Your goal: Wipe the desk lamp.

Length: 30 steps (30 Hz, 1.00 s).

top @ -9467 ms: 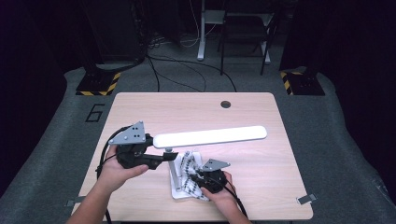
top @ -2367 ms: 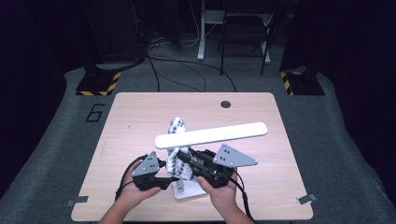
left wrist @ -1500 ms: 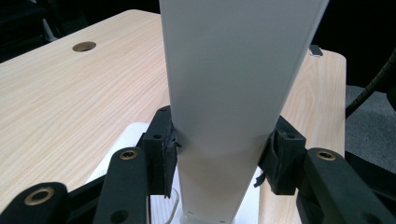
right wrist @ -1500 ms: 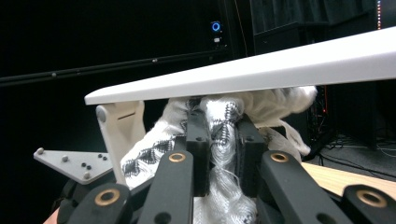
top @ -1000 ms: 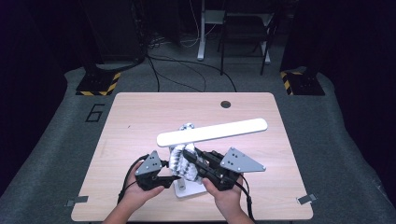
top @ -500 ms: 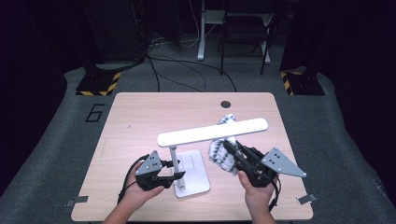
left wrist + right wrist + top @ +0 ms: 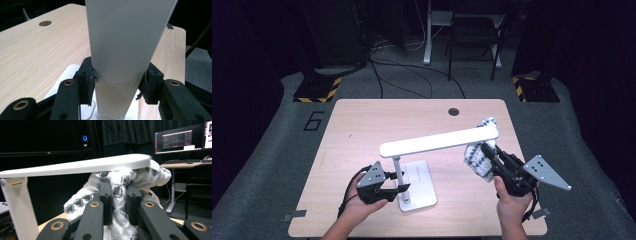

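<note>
High view: the wiping of the desk lamp is in hand. The left hand-held gripper steadies the lamp's post above the base at 6 o'clock of the bench. The right hand-held gripper, at 4 o'clock, presses a patterned cloth under the tip of the lamp head.

Left gripper view: the jaws stand about half wide at either side of the lamp; the post is hidden, so I cannot tell if they grip.

Right gripper view: the jaws pinch the cloth tightly. Next, I think, it must slide along the underside with light pressure.
</note>
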Available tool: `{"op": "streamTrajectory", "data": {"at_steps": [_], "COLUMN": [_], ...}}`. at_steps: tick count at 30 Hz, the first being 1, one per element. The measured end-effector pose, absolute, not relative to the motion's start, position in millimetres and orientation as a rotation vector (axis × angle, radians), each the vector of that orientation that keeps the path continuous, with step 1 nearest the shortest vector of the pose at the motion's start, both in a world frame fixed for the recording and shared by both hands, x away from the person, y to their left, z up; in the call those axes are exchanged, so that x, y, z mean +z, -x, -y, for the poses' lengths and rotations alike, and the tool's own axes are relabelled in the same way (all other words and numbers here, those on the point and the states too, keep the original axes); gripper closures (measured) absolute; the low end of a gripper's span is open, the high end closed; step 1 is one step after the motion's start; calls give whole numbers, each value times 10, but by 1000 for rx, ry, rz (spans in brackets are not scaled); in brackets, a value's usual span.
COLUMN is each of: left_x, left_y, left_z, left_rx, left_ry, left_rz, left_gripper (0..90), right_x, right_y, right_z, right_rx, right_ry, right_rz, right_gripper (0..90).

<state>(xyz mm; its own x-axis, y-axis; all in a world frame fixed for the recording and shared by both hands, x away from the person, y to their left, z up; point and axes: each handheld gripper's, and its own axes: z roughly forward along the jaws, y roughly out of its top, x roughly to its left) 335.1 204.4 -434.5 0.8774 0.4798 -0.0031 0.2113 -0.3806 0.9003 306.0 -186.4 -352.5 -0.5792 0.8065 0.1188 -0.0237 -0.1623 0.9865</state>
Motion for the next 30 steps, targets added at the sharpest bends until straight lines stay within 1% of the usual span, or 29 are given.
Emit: {"op": "streamTrajectory", "data": {"at_steps": [7, 12, 16, 17, 19, 20, 22, 23, 24, 26, 30], "left_x": [-4342, -4335, -4349, -4348, -4349, -4348, -4348, -4349, -4350, -4352, -4360], "left_y": [-3351, -3359, -3365, -3362, -3359, -3362, -3367, -3368, -3369, -3372, -3366], "left_z": [-2030, -2044, -2032, -2023, -2011, -2007, -2007, -2005, -2004, -2004, -2001], "left_rx": [318, 310, 316, 319, 320, 323, 319, 320, 318, 318, 318], "left_ry": [-1975, -1985, -1966, -1972, -1973, -1973, -1975, -1975, -1974, -1972, -1963], "left_rz": [-509, -506, -519, -517, -514, -515, -513, -512, -512, -511, -517], "left_gripper": [528, 528, 528, 528, 528, 528, 528, 528, 528, 528, 528], "right_x": [-3560, -3529, -3512, -3520, -3524, -3534, -3536, -3532, -3532, -3517, -3509], "right_y": [-3055, -3023, -2996, -2989, -2990, -2998, -2999, -2998, -2998, -2988, -2982], "right_z": [1918, 1767, 1515, 1382, 1332, 1179, 1129, 979, 979, 802, 656], "right_rx": [1813, 1838, 1863, 1882, 1894, 1915, 1923, 1951, 1951, 1971, 2005], "right_ry": [-932, -907, -832, -805, -792, -759, -746, -715, -715, -674, -648], "right_rz": [-1496, -1534, -1608, -1641, -1656, -1701, -1714, -1749, -1749, -1795, -1832], "right_gripper": [796, 795, 795, 795, 795, 795, 794, 794, 794, 793, 793]}}
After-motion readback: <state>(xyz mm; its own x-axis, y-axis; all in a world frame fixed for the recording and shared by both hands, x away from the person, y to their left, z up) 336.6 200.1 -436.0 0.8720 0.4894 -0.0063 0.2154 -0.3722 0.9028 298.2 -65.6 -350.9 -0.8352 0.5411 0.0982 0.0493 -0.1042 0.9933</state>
